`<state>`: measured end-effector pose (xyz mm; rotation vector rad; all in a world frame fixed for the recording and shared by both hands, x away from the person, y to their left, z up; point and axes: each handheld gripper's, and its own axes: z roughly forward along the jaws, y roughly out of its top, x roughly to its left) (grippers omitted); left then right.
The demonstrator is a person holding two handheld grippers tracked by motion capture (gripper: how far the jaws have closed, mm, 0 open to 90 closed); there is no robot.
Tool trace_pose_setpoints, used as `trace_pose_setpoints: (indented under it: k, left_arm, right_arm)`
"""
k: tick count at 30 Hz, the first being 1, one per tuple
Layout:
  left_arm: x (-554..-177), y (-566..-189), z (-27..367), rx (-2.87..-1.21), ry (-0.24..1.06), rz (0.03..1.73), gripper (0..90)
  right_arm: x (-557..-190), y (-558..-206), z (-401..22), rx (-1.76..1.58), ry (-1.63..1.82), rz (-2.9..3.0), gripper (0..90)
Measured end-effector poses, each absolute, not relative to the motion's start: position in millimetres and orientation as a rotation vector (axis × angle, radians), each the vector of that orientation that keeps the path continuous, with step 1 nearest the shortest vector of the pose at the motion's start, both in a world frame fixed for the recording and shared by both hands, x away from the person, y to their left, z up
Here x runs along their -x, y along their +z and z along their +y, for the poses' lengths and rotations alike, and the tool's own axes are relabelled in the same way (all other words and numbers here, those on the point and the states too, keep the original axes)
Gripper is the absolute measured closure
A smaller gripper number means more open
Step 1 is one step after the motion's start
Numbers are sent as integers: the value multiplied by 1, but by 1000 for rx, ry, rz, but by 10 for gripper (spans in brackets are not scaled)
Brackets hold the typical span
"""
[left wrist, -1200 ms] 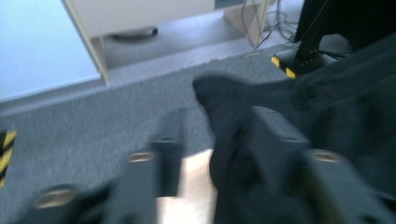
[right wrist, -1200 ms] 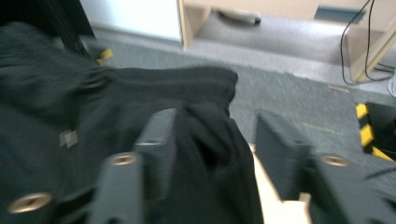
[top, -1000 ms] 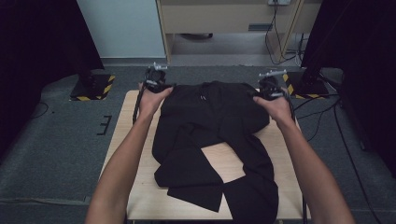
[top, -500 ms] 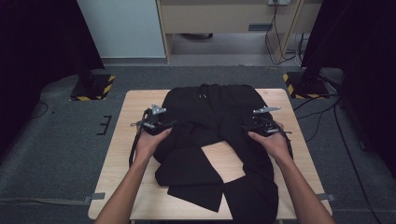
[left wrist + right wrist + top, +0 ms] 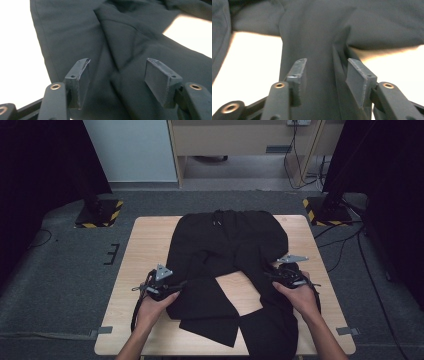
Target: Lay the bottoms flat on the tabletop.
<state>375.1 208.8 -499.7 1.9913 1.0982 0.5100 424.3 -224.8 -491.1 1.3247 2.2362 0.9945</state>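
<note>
matt black woven cloth garment (image 5: 227, 252) on a smooth pale wood table (image 5: 145, 245), dull grey carpet floor (image 5: 60, 270)

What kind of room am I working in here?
Probably a lab or recording studio, not a home: a small wooden table on grey carpet, black curtains on both sides, and hazard-striped stand bases with cables across the floor.

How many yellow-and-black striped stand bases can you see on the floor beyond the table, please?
2. One striped base sits on the floor beyond the table's far left corner, the other striped base beyond its far right corner. Others may be hidden in the dark sides.
</note>
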Motion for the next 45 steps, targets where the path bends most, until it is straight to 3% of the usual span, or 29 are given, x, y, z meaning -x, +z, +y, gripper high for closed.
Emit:
trace_pose_setpoints:
  k: [6, 16, 21, 24, 28, 30, 33, 38, 45]
  left_arm:
    - [-336, -504, 210, -2014, 482, 1075, 303]
    - [-308, -508, 225, -2005, 494, 1051, 229]
    - [-311, -515, 222, -2030, 460, 1043, 316]
    - [-313, -517, 218, -2064, 456, 1054, 411]
    - [-320, -522, 218, -2114, 417, 1074, 624]
    - [-320, -521, 218, -2122, 417, 1080, 737]
    - [-320, -514, 221, -2084, 391, 1073, 876]
    - [-331, -497, 213, -2055, 383, 1024, 889]
    - [-379, -471, 165, -2080, 376, 964, 887]
  right_arm:
    - [-392, -509, -237, -1355, 986, 2170, 433]
    - [-360, -525, -239, -1364, 978, 2178, 308]
    - [-357, -527, -239, -1365, 1002, 2169, 396]
    - [-357, -531, -239, -1358, 998, 2190, 502]
    - [-356, -530, -240, -1338, 1010, 2199, 766]
    - [-355, -531, -239, -1290, 1018, 2221, 842]
    - [-353, -527, -237, -1278, 1026, 2222, 854]
    - [-356, -518, -244, -1253, 1030, 2193, 853]
    - [-373, -518, -262, -1269, 986, 2162, 830]
